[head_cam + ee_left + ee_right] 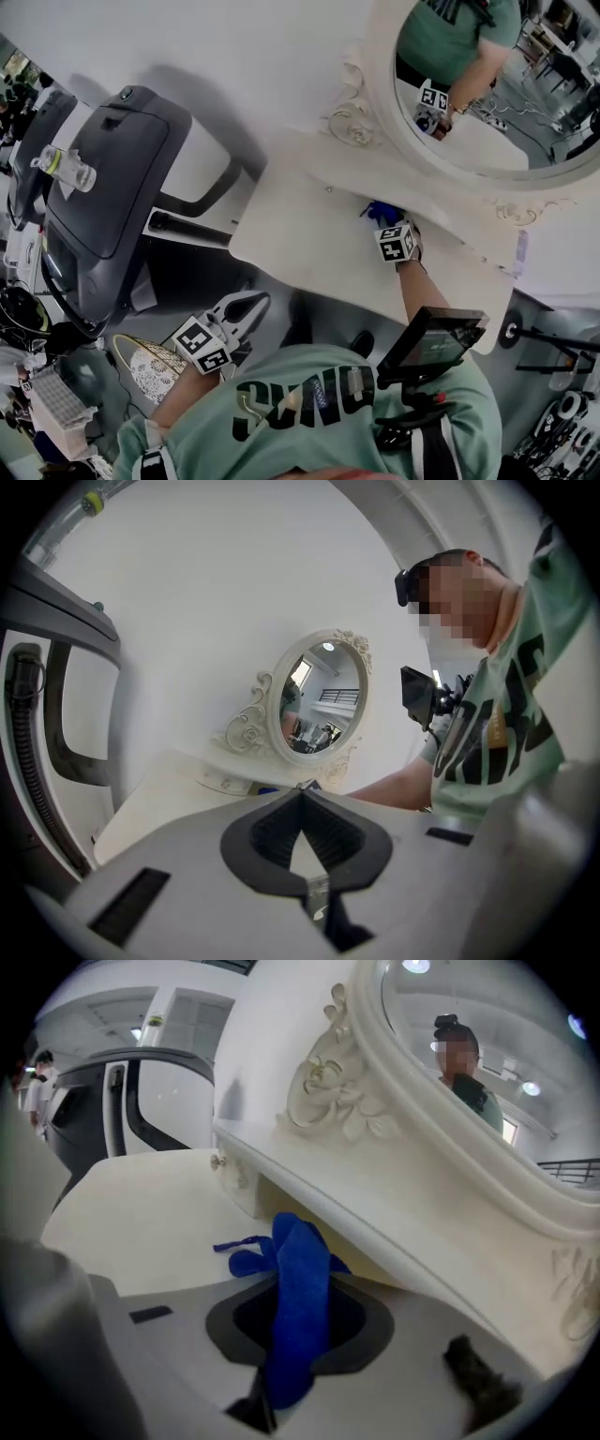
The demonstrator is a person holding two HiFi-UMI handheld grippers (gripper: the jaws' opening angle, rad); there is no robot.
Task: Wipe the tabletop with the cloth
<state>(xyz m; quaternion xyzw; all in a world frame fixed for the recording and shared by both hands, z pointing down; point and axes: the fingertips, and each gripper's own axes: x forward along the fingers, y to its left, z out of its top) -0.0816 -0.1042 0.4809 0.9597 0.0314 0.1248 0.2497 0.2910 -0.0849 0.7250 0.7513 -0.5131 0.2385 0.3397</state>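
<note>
The head camera looks steeply down over the person's chest onto the cream tabletop (309,244) and oval mirror (469,94). The camera on the left gripper (300,791) sits low, seemingly off the table's edge, facing the mirror from well back. The one on the right gripper (300,1279) crouches close under the mirror frame, with the cloth (300,1321) filling its foreground. All three share tabletop and mirror.
</note>
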